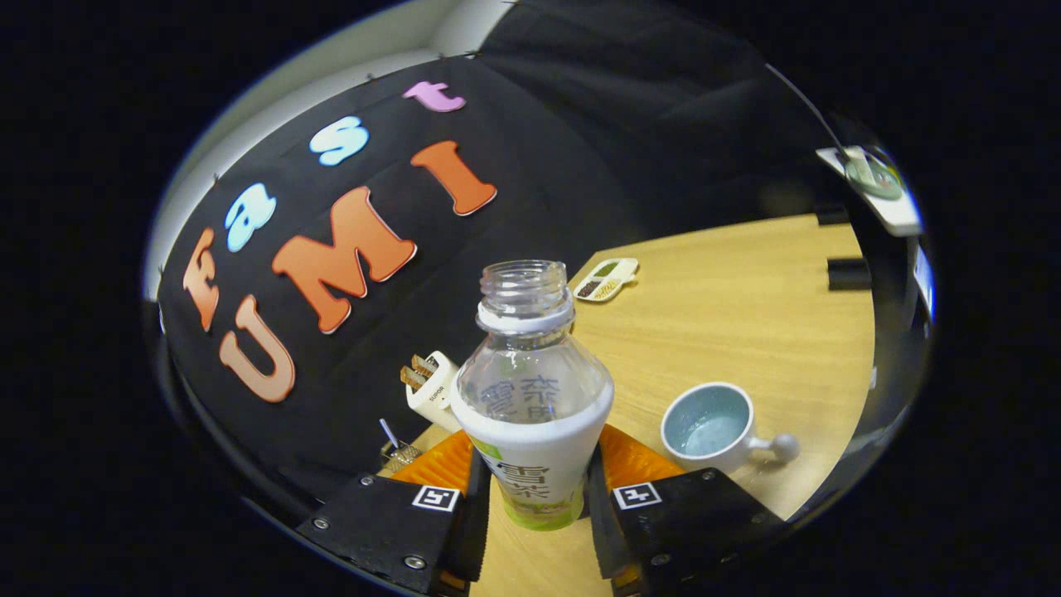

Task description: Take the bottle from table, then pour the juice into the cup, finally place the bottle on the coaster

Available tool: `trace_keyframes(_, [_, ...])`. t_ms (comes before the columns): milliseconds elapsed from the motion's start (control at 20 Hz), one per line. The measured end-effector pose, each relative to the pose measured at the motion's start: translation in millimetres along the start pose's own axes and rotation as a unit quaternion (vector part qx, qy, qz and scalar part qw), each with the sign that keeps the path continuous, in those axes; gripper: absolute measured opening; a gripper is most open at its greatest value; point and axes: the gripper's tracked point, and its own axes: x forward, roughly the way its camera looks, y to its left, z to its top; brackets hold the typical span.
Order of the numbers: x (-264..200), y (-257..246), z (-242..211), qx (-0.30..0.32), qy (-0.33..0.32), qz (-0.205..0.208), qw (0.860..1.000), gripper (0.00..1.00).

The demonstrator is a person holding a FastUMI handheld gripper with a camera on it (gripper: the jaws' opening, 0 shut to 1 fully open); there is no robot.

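The tool (530, 497) has its two fingers closed in on the lower body of the clear plastic bottle with a white wrap label (530, 406), one finger pressing each side, so the bottle sits between them and reads as firmly held. Its cap is off and the threaded neck points up and slightly away from the fingers; the long axis is close to upright in the tool's frame. A little pale green juice shows at the bottom of the bottle.

The white ceramic cup with a pale blue inside (711, 424) stands on the wooden table (746, 307), just ahead of the right-hand finger and off to the right of the bottle, its handle pointing further right, toward the table's near right edge. That is the relation that matters: to pour, I judge the bottle's neck must tip rightward and down over the cup's open mouth. The orange ribbed coaster (630, 460) lies directly behind the bottle's base, between the fingers and the cup.
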Motion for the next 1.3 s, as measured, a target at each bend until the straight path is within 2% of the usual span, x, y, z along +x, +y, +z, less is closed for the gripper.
trace_keyframes(200, [3,30,6,-0.111,-0.025,-0.004,0.993,0.53])
trace_keyframes(350, [14,46,-8,-0.201,-0.02,-0.01,0.979,0.53])
trace_keyframes(450, [22,55,-15,-0.234,-0.025,-0.012,0.972,0.53])
trace_keyframes(600, [37,64,-33,-0.234,-0.018,-0.001,0.972,0.53])
trace_keyframes(800, [59,59,-54,-0.245,-0.007,-0.016,0.969,0.53])
trace_keyframes(1100, [81,49,-86,-0.232,0.017,-0.02,0.972,0.58])
trace_keyframes(1300, [88,41,-103,-0.252,0.028,-0.031,0.967,0.58])
